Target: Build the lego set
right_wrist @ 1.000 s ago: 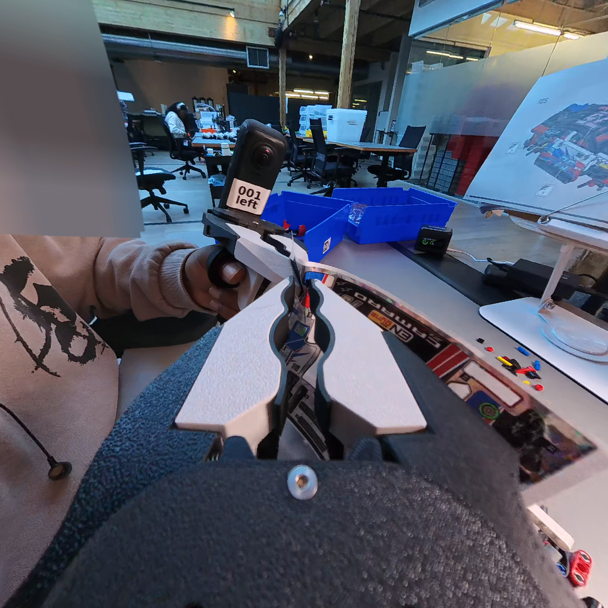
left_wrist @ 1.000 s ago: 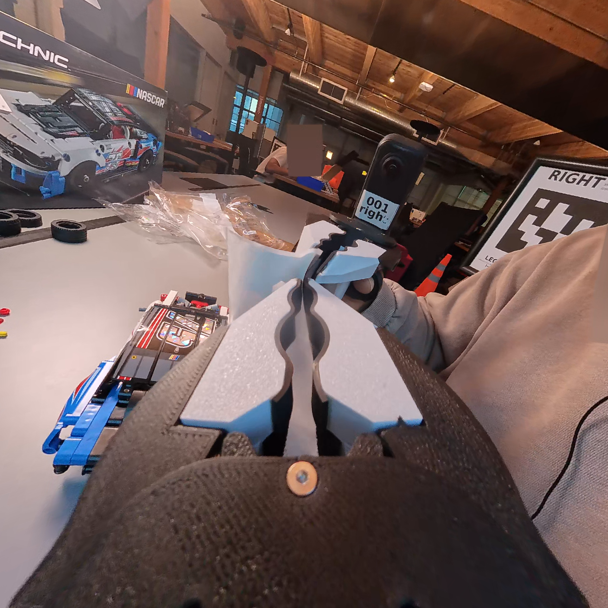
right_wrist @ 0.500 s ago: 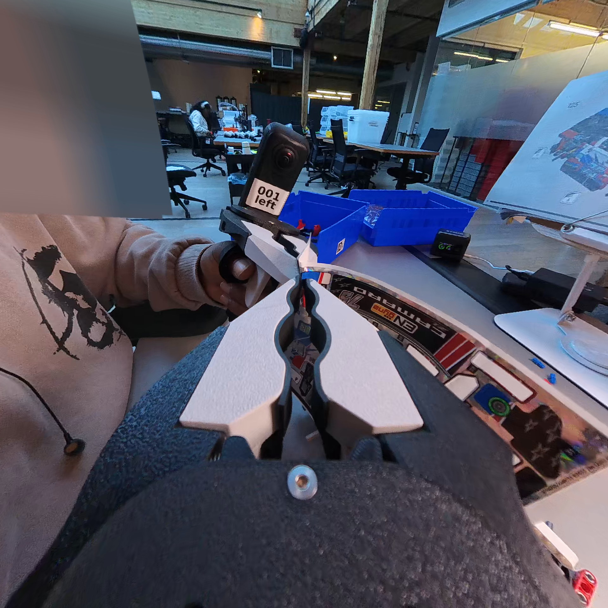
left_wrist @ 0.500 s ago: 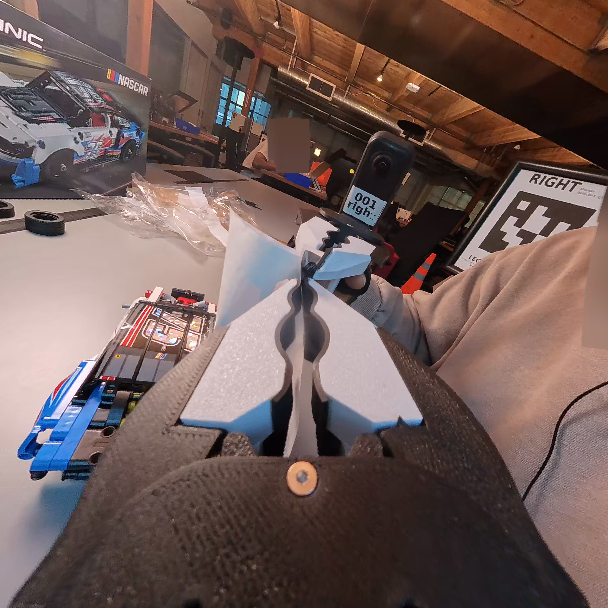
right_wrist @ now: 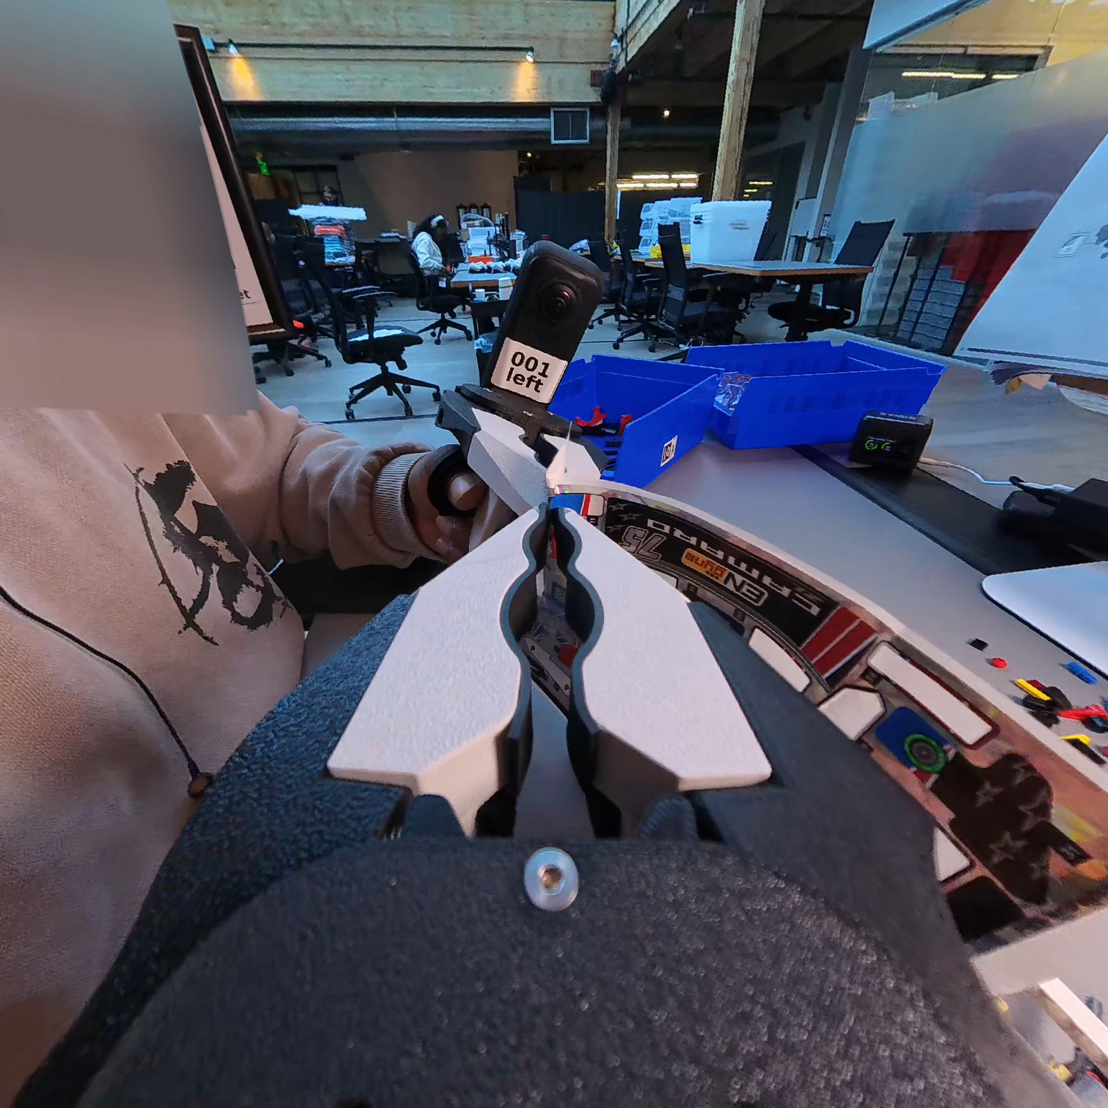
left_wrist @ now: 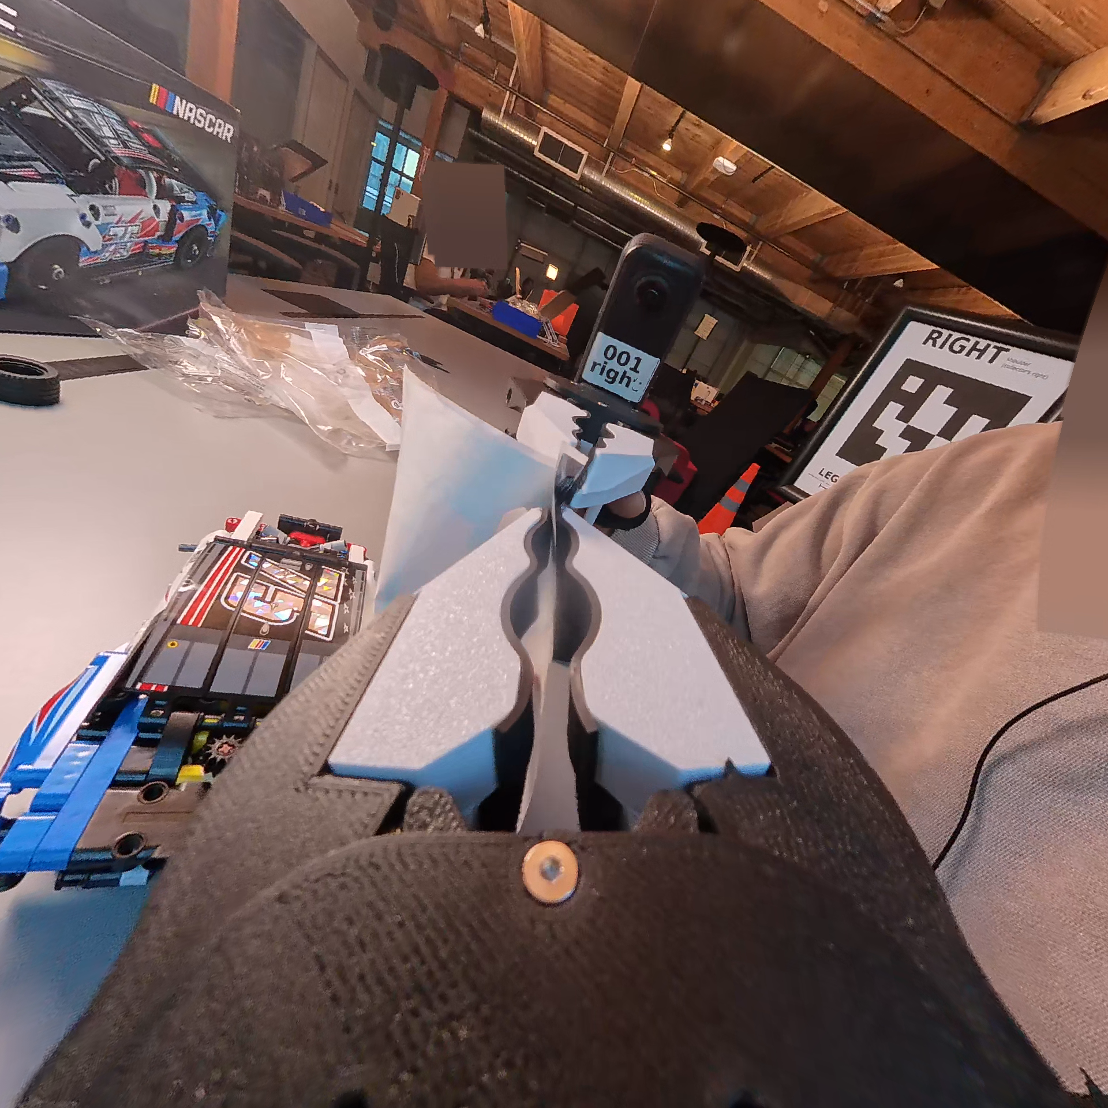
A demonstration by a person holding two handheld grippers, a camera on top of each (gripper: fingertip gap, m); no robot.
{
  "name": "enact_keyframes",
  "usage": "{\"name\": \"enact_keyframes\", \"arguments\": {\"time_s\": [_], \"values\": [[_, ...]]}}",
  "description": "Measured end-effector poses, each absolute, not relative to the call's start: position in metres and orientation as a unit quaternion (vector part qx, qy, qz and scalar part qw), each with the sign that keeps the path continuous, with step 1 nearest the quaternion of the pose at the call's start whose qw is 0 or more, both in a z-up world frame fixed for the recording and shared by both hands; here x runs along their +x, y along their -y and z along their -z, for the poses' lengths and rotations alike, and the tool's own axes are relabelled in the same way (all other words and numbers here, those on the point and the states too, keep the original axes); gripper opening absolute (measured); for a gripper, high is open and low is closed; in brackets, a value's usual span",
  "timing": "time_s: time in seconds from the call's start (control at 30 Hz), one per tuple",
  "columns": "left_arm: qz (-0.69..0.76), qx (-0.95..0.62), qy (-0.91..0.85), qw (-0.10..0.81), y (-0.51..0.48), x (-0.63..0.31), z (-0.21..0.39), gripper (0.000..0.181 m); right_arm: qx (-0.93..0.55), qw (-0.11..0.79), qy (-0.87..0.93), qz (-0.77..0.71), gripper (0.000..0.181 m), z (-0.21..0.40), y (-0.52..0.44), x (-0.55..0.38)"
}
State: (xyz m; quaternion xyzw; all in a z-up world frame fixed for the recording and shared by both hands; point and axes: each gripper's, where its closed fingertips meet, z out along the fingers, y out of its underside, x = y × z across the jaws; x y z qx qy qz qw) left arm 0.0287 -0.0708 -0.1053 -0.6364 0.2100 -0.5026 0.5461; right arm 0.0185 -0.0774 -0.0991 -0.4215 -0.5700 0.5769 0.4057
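A sticker sheet hangs in the air between both grippers. Its white back [left_wrist: 449,479] shows in the left wrist view and its printed, shiny face [right_wrist: 809,647] in the right wrist view. My left gripper [left_wrist: 554,521] is shut on one edge of the sheet. My right gripper [right_wrist: 550,521] is shut on the sheet close by, tip to tip with the left. Each gripper shows in the other's view: the right [left_wrist: 590,461] and the left [right_wrist: 539,461]. The part-built lego car [left_wrist: 240,623], black, white, red and blue, stands on the grey table [left_wrist: 120,479] below left.
The set's box [left_wrist: 108,198], crumpled clear bags [left_wrist: 270,366] and a loose tyre [left_wrist: 27,381] lie at the far left. Blue bins [right_wrist: 779,390], a small black device [right_wrist: 890,440], loose small parts [right_wrist: 1049,701] and the instruction booklet [right_wrist: 1055,288] are to the right. A framed marker sign [left_wrist: 935,414] stands behind.
Both grippers have stayed shut on the sheet and moved together. The left view now sits closer to the car and tilted. The sheet curves more in the right view.
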Motion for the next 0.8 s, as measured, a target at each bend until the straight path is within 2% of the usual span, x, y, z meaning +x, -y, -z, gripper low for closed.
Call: {"name": "enact_keyframes", "arguments": {"time_s": [0.33,0.8], "values": [[0.511,-0.635,-0.212,0.539,0.073,0.030,0.106,0.000,-0.417,0.371,0.558,-0.614,0.000,0.098,0.079,0.023],[0.513,-0.634,-0.196,0.545,0.068,0.023,0.105,0.000,-0.433,0.381,0.540,-0.612,0.000,0.097,0.067,0.023]]}}
